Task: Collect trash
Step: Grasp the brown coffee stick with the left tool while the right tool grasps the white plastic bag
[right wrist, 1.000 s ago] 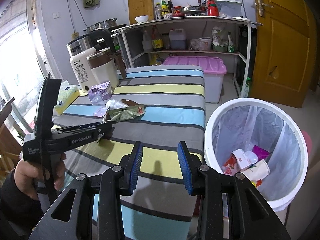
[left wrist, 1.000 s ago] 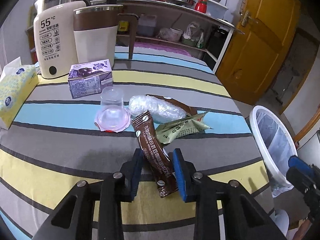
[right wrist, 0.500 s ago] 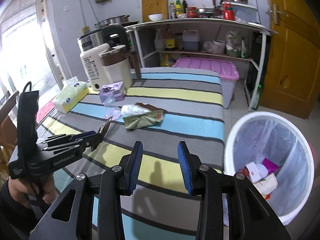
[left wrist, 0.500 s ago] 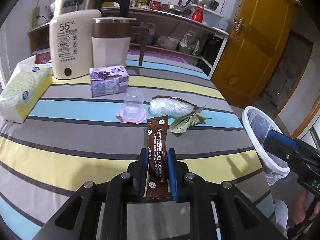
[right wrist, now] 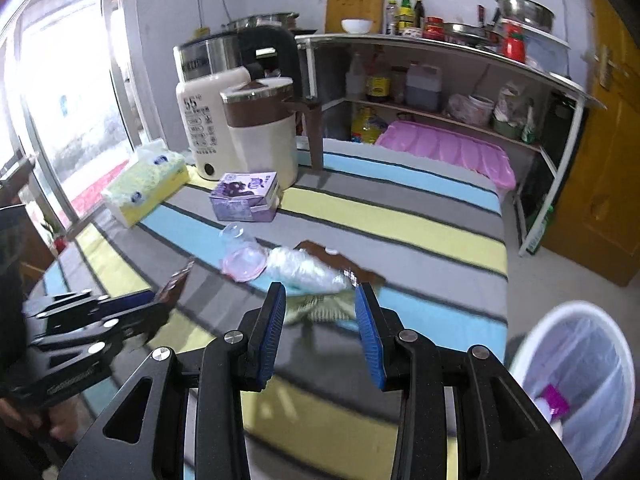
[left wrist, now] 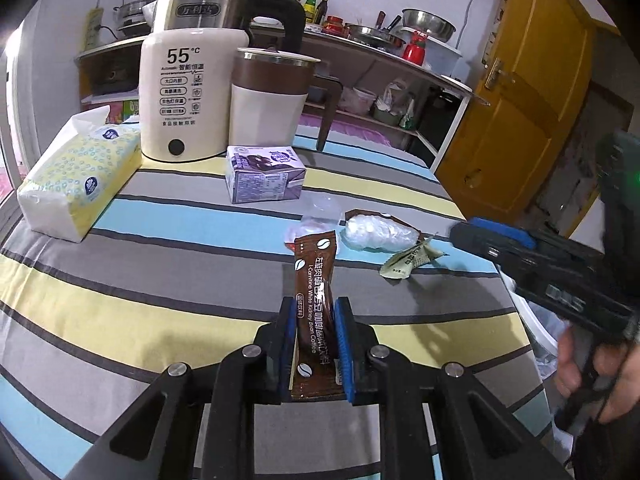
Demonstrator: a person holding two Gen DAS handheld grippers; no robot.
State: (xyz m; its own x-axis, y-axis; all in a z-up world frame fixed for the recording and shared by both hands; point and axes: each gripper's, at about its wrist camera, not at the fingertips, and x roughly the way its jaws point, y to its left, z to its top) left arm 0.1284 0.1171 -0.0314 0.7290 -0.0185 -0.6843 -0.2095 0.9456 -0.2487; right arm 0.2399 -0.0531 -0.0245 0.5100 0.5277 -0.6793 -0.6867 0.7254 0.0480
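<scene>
My left gripper point(left wrist: 314, 308) is shut on a brown coffee sachet point(left wrist: 314, 276) and holds it just above the striped table; in the right wrist view it shows at the left point(right wrist: 160, 304). My right gripper point(right wrist: 320, 300) stands open over a crumpled green wrapper point(right wrist: 320, 310), with nothing between its pads. Beyond it lie a clear plastic bag point(right wrist: 304, 268) on a brown wrapper, a clear cup with a pink lid point(right wrist: 242, 258) and a purple carton point(right wrist: 244, 196). A white lined bin point(right wrist: 580, 380) holding some trash stands on the floor at the right.
A cream kettle point(left wrist: 180, 96), a brown-and-cream jug point(left wrist: 268, 100) and a tissue pack point(left wrist: 76, 176) stand along the table's far left. A kitchen shelf point(right wrist: 440, 80), a pink storage box point(right wrist: 448, 152) and a yellow door point(left wrist: 520, 100) lie beyond.
The left gripper shut on the coffee sachet and drew back with it, lifted off the cloth. The right gripper swung from the bin toward the trash pile on the table.
</scene>
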